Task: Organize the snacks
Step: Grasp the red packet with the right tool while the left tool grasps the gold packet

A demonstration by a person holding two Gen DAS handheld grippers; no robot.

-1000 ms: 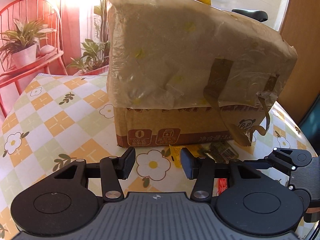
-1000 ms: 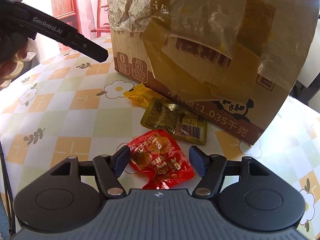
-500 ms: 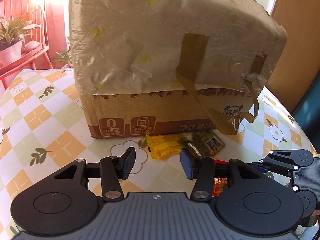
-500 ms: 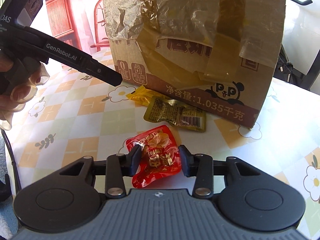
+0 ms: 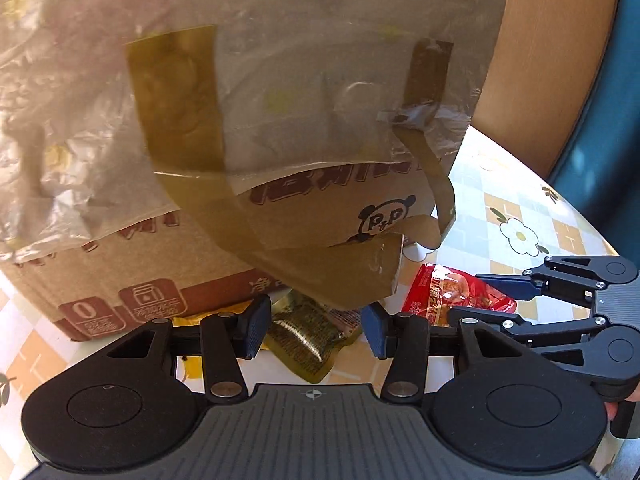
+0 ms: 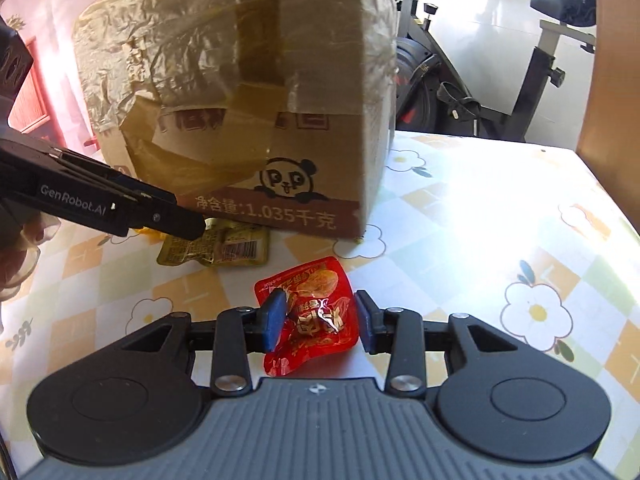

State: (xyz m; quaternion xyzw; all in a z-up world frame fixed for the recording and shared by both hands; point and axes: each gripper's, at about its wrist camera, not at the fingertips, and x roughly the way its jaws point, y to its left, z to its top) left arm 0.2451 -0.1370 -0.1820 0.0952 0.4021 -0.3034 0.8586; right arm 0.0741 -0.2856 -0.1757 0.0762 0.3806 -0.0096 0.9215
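Red snack packet (image 6: 316, 312) between right gripper (image 6: 316, 322) fingers

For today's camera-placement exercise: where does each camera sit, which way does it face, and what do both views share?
Left wrist: sits on the left gripper, facing the cardboard box and gold packet; the right gripper shows at its right.
Right wrist: sits on the right gripper, facing the red packet, which is between its fingers; the left gripper and hand show at its left.
Shared: box, both packets, flowered tablecloth.

Both wrist views, low and close, share the cardboard box (image 5: 280, 208).
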